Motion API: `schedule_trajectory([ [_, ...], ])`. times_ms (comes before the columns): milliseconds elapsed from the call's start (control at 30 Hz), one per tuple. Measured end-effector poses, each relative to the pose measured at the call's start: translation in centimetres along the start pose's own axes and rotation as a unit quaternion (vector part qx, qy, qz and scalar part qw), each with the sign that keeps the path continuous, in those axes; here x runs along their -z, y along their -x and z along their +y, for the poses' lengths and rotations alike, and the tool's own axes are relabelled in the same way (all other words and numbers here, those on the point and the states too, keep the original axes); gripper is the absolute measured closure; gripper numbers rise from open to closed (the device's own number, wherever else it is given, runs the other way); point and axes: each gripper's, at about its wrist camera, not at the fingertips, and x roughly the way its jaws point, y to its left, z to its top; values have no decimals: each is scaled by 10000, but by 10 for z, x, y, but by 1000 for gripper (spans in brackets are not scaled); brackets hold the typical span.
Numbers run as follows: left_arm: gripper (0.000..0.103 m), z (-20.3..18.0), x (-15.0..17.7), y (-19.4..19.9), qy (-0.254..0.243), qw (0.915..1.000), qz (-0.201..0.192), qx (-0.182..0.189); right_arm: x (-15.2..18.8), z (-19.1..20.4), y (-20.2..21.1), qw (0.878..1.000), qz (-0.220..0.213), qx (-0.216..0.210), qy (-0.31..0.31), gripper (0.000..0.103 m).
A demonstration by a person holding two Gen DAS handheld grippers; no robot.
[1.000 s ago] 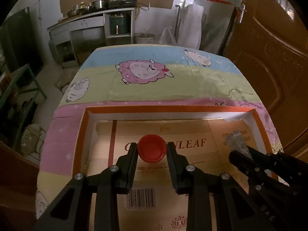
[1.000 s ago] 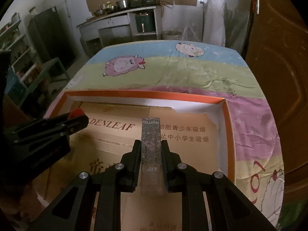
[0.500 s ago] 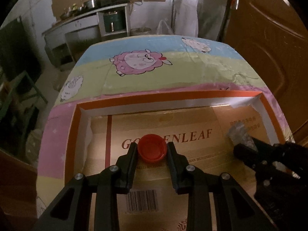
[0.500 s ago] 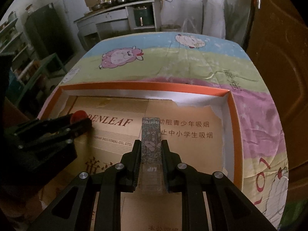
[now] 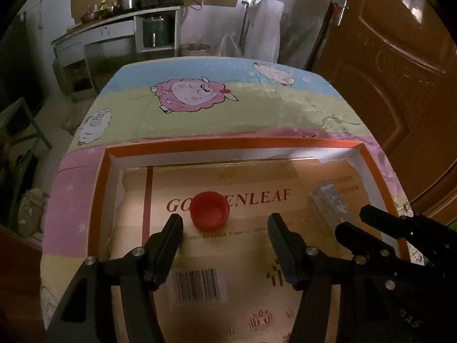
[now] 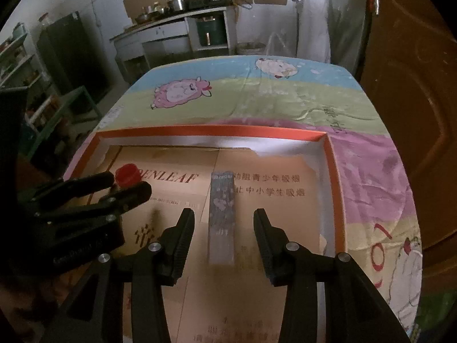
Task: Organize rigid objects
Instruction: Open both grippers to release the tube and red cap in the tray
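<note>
one red cap (image 5: 210, 210) and one patterned, possibly clear, slim case (image 6: 222, 217) lie in one orange-rimmed tray (image 5: 228, 142), both the left gripper (image 5: 225, 228) and right gripper (image 6: 224, 223) spread wide, holding nothing.

Right gripper (image 6: 224, 223) over an orange-rimmed tray (image 6: 332, 171), jaws spread wide.
Between the jaws, touching neither, a flat floral-patterned tube (image 6: 222, 214) lying on cardboard; at left, the left gripper (image 6: 128, 183) beside a red bottle cap (image 6: 127, 173).
</note>
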Motion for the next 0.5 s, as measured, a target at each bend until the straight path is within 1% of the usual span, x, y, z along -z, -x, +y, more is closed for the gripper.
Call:
schedule_trajectory([
  [300,42,-6,16,55,51,9983,-568,73,23,-1,30,9998,-164,-39,-145,59],
  [500,42,-11,33,86,126,9966,-820,-13,40,6,56,9994,-336,0,-123,59],
])
